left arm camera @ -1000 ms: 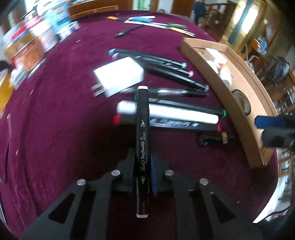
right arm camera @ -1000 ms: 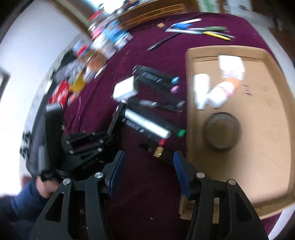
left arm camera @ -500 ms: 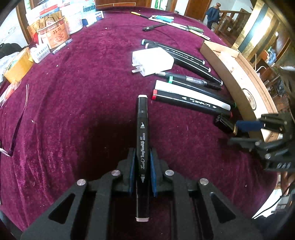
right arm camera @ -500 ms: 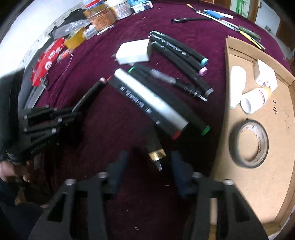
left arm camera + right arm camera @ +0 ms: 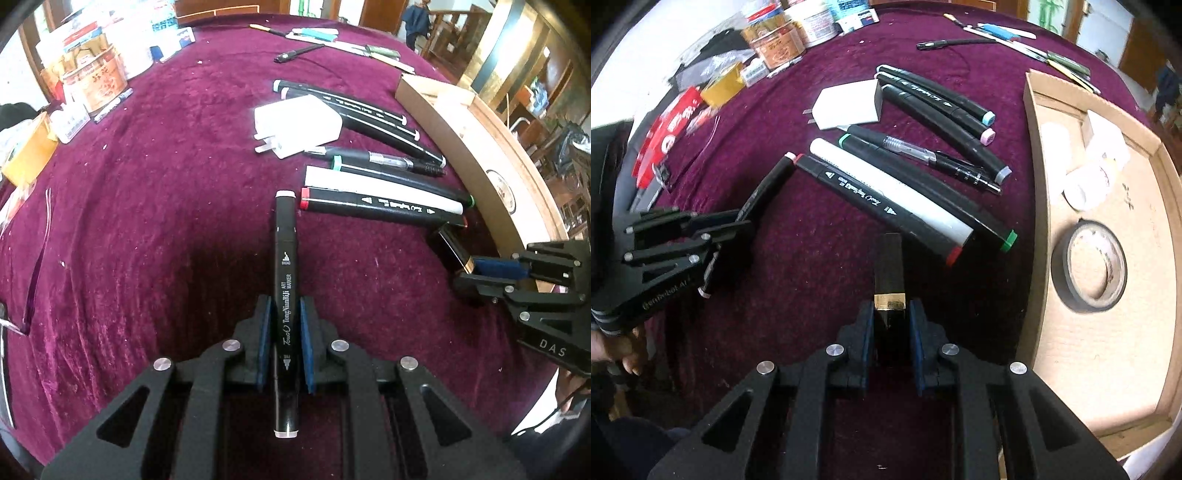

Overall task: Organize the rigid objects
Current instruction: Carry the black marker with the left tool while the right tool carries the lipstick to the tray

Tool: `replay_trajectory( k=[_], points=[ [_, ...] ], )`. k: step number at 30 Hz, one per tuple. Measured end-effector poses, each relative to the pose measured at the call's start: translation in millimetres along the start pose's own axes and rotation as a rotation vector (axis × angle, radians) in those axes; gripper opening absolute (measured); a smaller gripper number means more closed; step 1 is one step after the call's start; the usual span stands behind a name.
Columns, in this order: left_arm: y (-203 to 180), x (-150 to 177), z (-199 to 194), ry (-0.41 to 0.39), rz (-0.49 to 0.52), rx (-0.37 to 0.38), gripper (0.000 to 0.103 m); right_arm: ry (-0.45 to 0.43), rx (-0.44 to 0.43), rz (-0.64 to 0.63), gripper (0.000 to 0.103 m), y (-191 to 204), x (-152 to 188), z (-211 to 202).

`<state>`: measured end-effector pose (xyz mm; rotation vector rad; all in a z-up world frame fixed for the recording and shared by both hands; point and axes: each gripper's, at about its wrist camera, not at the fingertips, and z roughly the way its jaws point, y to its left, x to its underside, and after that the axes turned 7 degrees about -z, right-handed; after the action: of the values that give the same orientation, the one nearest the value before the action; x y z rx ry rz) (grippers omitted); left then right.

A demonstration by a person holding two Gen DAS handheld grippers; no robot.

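My left gripper is shut on a black art marker with pale caps, held level over the purple cloth; it also shows in the right wrist view. My right gripper is shut on a black lipstick tube with a gold band, low over the cloth; it also shows in the left wrist view. Several black markers, a white marker and a pen lie in a row. A white charger plug lies beside them.
A cardboard tray at the right holds a tape roll and white bottles. Tins, boxes and packets crowd the far left edge. More pens lie at the far side.
My right gripper moved down onto the lipstick tube and closed on it. My left gripper drew the marker back toward me, away from the row.
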<state>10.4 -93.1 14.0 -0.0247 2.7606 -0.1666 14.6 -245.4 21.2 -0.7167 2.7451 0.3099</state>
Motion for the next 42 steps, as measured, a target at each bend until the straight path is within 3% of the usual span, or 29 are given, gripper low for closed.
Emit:
replay_trajectory(
  k=[10,14,22,28,33,36,42],
  points=[
    [4,2,-20,-0.051,-0.027,0.039,0.012,-0.123,-0.094,0.063,0.016,-5,5,-35],
    [3,-1,-28,-0.068,-0.033,0.047,0.012,-0.103,-0.092,0.07,0.016,0,8,-28],
    [-6,-1,-33,-0.084,-0.022,0.062,0.012,0.017,-0.089,0.052,0.016,4,17,-1],
    [-5,0,-33,-0.082,-0.023,0.063,0.012,0.037,-0.073,0.017,0.021,13,11,2],
    [-2,4,-34,-0.083,-0.026,0.061,0.012,0.022,-0.058,0.015,0.023,14,11,4],
    [0,5,-35,-0.086,-0.031,0.059,0.012,0.009,-0.062,0.027,0.017,12,10,2],
    [-5,3,-38,-0.092,-0.03,0.061,0.012,-0.064,-0.1,0.078,0.016,1,11,-16]
  ],
)
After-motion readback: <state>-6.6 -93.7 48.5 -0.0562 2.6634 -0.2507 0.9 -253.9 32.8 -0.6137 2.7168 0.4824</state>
